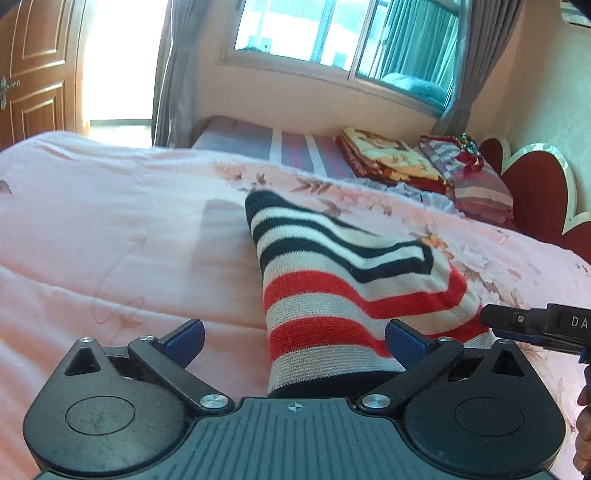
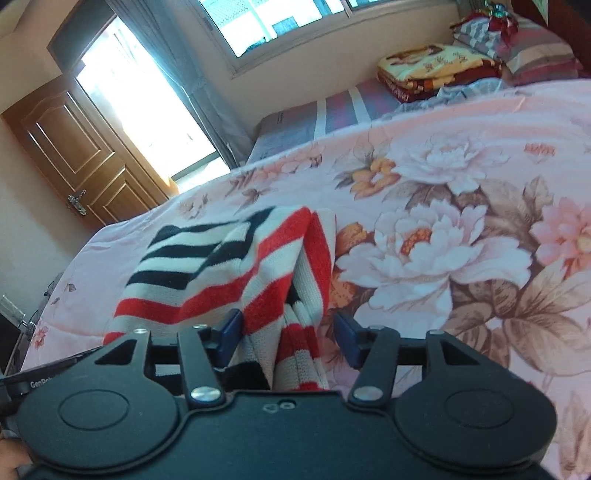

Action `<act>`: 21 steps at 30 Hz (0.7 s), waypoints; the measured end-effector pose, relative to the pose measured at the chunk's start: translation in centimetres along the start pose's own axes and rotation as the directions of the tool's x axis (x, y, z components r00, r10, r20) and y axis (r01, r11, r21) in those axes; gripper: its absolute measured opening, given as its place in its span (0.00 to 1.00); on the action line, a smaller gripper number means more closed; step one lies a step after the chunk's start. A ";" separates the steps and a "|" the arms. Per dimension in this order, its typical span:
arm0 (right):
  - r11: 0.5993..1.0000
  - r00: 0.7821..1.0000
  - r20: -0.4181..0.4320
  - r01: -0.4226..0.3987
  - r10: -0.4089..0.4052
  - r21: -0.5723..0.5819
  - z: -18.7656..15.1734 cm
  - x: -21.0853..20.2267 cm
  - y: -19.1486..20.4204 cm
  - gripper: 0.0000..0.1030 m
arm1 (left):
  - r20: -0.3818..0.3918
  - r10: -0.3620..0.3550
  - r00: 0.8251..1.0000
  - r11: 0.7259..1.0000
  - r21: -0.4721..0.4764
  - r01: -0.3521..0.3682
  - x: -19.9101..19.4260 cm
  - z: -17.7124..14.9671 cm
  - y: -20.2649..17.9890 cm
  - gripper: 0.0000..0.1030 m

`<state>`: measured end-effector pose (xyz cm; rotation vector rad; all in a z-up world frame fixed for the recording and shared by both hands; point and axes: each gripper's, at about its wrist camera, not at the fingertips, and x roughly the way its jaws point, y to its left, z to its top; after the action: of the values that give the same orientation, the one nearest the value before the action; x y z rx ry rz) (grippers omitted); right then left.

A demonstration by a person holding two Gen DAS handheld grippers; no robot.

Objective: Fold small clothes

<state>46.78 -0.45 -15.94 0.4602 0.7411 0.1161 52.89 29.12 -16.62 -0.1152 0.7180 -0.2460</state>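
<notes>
A small knitted garment (image 1: 325, 280) with red, white and black stripes lies folded on the pink floral bedspread (image 1: 110, 229). My left gripper (image 1: 295, 338) is open, its blue fingers either side of the garment's near end. My right gripper (image 2: 288, 332) is open too, with a raised fold of the garment (image 2: 258, 273) between its fingers. The right gripper's tip (image 1: 524, 321) shows in the left wrist view, touching the garment's right edge.
Folded blankets (image 1: 391, 162) and striped pillows (image 1: 476, 184) lie at the head of the bed by the red headboard (image 1: 532, 188). A wooden door (image 2: 85, 155) and bright doorway are to the left, a window (image 1: 332, 33) behind the bed.
</notes>
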 end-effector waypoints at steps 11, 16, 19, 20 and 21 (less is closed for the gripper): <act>0.971 0.996 -0.051 0.053 -0.066 -0.233 -4.3 -0.9 3.7 0.32 | -0.092 -0.021 0.996 0.999 0.047 0.025 0.6 -3.6 -1.1 1.00; 0.965 0.997 -0.026 0.066 -0.075 -0.252 -5.0 -0.6 3.4 0.33 | -0.080 0.012 0.997 0.999 0.051 -0.008 0.5 -3.7 -2.0 1.00; 0.981 0.997 -0.049 0.043 -0.054 -0.189 -4.6 -1.2 2.9 0.36 | -0.114 0.033 0.993 0.999 0.021 -0.030 0.1 -3.3 -2.2 1.00; 0.986 0.997 -0.058 0.039 -0.049 -0.164 -4.4 -1.6 2.9 0.37 | -0.117 0.034 0.993 0.999 0.027 -0.031 -0.2 -3.2 -2.4 1.00; 0.989 0.997 -0.060 0.036 -0.045 -0.146 -4.2 -2.2 3.0 0.41 | -0.118 0.036 0.992 0.999 0.041 -0.032 -0.5 -3.0 -2.8 1.00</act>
<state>42.52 3.18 -15.99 0.3035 0.7976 0.1462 50.02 26.44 -18.05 -0.0510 0.8320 -0.2356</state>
